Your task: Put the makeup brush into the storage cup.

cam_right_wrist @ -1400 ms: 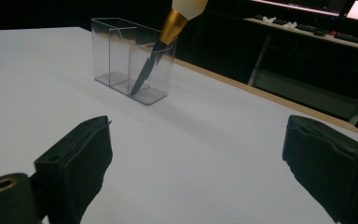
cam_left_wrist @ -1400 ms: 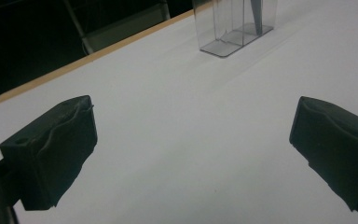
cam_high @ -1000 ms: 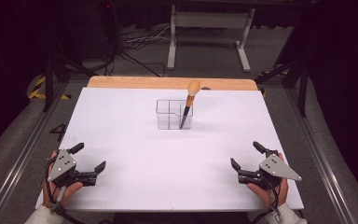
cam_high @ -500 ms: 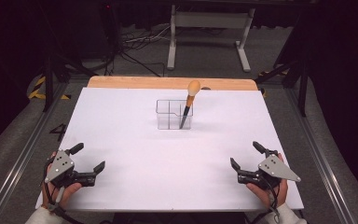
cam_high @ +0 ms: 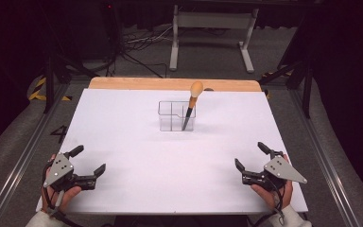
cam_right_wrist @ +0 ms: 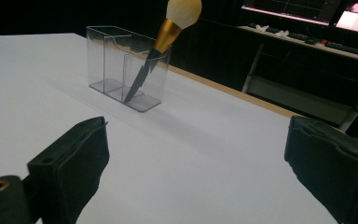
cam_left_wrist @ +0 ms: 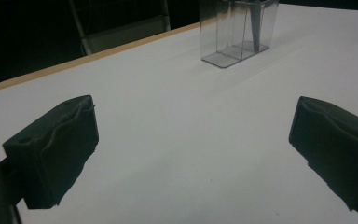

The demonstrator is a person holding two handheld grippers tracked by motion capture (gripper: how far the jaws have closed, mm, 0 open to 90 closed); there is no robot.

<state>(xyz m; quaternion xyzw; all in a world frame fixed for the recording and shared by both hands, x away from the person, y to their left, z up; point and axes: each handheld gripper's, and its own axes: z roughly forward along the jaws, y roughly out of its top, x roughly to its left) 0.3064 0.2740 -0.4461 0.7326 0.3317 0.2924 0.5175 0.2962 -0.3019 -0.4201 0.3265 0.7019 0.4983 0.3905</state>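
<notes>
A clear plastic organiser box (cam_high: 176,116) with compartments stands at the middle back of the white table (cam_high: 137,156). A makeup brush (cam_high: 192,104) with a black handle, gold ferrule and pale round head leans in its right compartment, head up. My left gripper (cam_high: 88,160) rests open near the front left corner, nothing between its jaws. My right gripper (cam_high: 251,155) sits open near the front right corner, also empty. The box (cam_left_wrist: 237,29) appears far ahead in the left gripper view. In the right gripper view the box (cam_right_wrist: 123,65) and brush (cam_right_wrist: 164,39) stand well beyond the jaws.
A wooden strip (cam_high: 170,83) runs along the table's far edge. Behind it stand a white metal frame (cam_high: 212,28) and cables on a dark floor. Metal rails (cam_high: 328,165) flank the table on both sides.
</notes>
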